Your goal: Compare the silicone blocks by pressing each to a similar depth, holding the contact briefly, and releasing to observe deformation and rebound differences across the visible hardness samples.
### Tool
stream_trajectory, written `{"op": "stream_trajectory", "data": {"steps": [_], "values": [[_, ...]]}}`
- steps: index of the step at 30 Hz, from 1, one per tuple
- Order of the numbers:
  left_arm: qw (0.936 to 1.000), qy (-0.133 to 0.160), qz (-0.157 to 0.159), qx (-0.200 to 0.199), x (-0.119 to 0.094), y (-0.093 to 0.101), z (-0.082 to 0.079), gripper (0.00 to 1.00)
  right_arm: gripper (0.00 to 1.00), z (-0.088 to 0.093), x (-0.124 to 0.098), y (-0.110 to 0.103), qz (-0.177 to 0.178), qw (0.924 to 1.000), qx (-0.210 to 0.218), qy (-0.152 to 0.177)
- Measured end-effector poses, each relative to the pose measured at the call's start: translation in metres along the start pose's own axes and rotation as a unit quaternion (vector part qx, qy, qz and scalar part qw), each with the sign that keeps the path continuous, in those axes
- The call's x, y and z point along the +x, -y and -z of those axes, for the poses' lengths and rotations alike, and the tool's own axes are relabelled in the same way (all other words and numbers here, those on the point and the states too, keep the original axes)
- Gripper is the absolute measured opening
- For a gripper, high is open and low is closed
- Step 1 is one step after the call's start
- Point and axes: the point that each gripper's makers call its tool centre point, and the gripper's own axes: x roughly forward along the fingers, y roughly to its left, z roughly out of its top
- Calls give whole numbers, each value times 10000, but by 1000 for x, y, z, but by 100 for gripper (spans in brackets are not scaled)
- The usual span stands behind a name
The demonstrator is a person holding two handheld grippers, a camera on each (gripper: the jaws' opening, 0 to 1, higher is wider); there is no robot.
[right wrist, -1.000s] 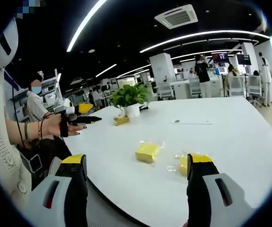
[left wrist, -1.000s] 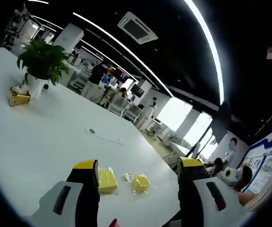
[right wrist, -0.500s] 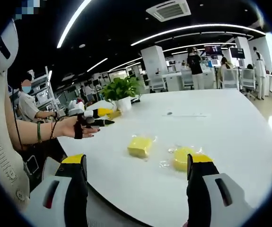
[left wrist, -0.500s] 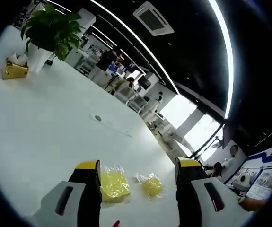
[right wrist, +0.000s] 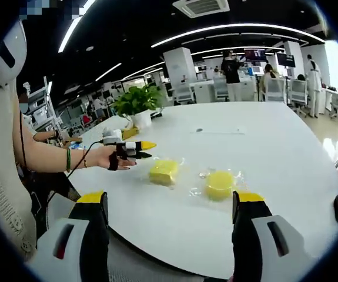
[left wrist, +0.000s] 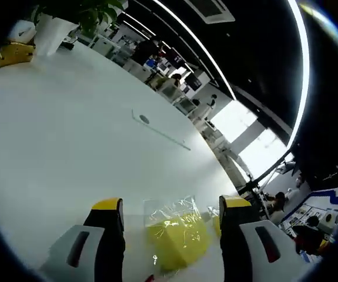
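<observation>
Two yellow silicone blocks in clear wrap lie on the white table (right wrist: 286, 153). The square block (right wrist: 164, 171) is on the left and the round block (right wrist: 220, 183) on the right. In the left gripper view the square block (left wrist: 177, 238) sits close, just beyond my open left gripper (left wrist: 171, 205). The round block (left wrist: 215, 223) peeks out beside the right jaw. In the right gripper view a person's hand holds the left gripper (right wrist: 145, 150) just left of the square block, apart from it. My right gripper (right wrist: 170, 200) is open over the table's near edge, short of both blocks.
A potted plant (right wrist: 134, 101) stands at the far side of the table, with a small yellow object (left wrist: 16, 53) beside its white pot (left wrist: 52, 35). A round port (left wrist: 144, 119) is set into the table's middle. People and desks fill the office behind.
The left gripper has come much closer to the square block, which now looms large between its jaws. The right gripper view has drifted, with both blocks now a little farther off.
</observation>
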Motion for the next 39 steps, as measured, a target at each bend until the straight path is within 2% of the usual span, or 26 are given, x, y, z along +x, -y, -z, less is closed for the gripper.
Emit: {"op": "stream_trajectory", "data": {"steps": [4,9,15,19,21,26,28,32,36,39], "values": [[9997,-181,95,-128,11,-4,14,52,81,1,0,4,105,9999,32,-46],[9990,-261,211,-312,16,-7,23,39,81,1,-1,6,179,9998,37,-78],[9966,-174,314,-747,18,-17,21,24,81,4,0,4,193,9997,37,-170],[9960,-100,280,-837,14,-23,18,11,81,3,2,1,169,9997,21,-202],[9952,-69,364,-903,14,-20,16,7,81,3,3,0,149,9996,0,-222],[9972,-155,524,-520,15,-13,16,0,80,3,5,-1,141,9996,-19,-241],[9983,-215,406,-351,15,-16,15,0,80,3,5,-2,140,9996,-18,-246],[9989,-245,404,-37,15,-12,13,0,80,1,4,-2,143,9997,-11,-205],[9990,-204,390,-110,14,-4,8,0,79,1,3,-3,122,9997,-25,-187],[9991,-226,341,57,13,2,5,0,79,0,2,-4,93,9998,-28,-146]]}}
